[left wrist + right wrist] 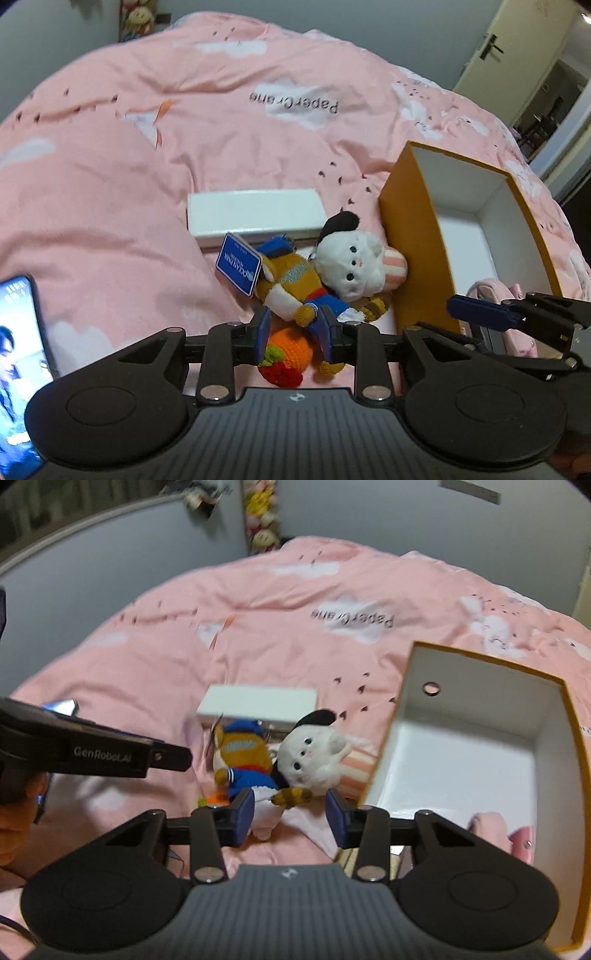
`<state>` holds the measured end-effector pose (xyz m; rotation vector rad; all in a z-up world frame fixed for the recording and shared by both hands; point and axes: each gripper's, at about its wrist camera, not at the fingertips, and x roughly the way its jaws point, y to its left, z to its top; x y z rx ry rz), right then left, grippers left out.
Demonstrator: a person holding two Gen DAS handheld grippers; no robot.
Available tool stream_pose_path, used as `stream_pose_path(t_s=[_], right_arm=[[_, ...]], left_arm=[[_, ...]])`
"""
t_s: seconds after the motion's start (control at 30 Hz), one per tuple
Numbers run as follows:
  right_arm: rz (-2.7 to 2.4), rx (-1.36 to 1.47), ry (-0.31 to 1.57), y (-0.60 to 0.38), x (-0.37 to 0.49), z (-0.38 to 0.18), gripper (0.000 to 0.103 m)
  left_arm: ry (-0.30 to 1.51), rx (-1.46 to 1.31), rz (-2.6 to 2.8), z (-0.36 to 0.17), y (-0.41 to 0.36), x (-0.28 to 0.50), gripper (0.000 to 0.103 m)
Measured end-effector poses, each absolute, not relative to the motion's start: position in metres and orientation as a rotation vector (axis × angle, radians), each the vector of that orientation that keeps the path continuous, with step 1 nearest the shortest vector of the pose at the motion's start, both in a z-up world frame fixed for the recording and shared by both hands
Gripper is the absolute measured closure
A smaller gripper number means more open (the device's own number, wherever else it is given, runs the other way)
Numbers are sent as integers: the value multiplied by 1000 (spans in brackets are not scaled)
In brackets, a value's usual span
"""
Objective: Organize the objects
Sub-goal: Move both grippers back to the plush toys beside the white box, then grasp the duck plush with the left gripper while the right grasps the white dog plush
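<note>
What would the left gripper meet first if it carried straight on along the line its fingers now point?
Probably the orange plush in the blue sailor suit: the left gripper sits open right over its lower body, with the crocheted orange just beneath. Depth is unclear, so the crochet piece might be touched first.

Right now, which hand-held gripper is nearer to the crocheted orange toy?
Left. The left hand-held gripper hangs right over the crocheted orange toy, jaws astride it. The right hand-held gripper is further right, by the orange box.

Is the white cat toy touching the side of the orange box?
Cannot tell. In the left wrist view the white cat toy lies close beside the orange box, but a striped cushion sits between them.
</note>
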<state>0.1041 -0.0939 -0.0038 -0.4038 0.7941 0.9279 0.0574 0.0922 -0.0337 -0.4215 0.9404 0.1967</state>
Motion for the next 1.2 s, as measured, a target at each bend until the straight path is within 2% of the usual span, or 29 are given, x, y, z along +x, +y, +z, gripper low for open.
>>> stream_pose_path(t_s=[0.07,0.17,0.33,0.5,0.73,0.93,1.1,1.2], right_arm=[[926,-443,788,-85,107,-9,63],[898,-520,755,-74,110,-14,63],[898,-557,767,-65,121,-22,63],[901,-579,778,-60,127,-32,63],[930,-705,747,-48,133,-44,64],[991,-813,750,-36,145,-44,63],[1038,-964,717,-23,151,-46,49],[1082,-1050,699,-15,155,-51,45]], left_arm=[[952,-473,203,-45,95,62,65],[965,-576,228,-58,103,69,55],[965,-701,294,-74,114,79,51],[1008,-705,307,-87,113,94,48],[1038,-724,311,-105,114,109,37],[1051,-692,319,-112,114,118,40],[1025,-629,314,-100,108,112,47],[964,-498,307,-82,96,108,48]])
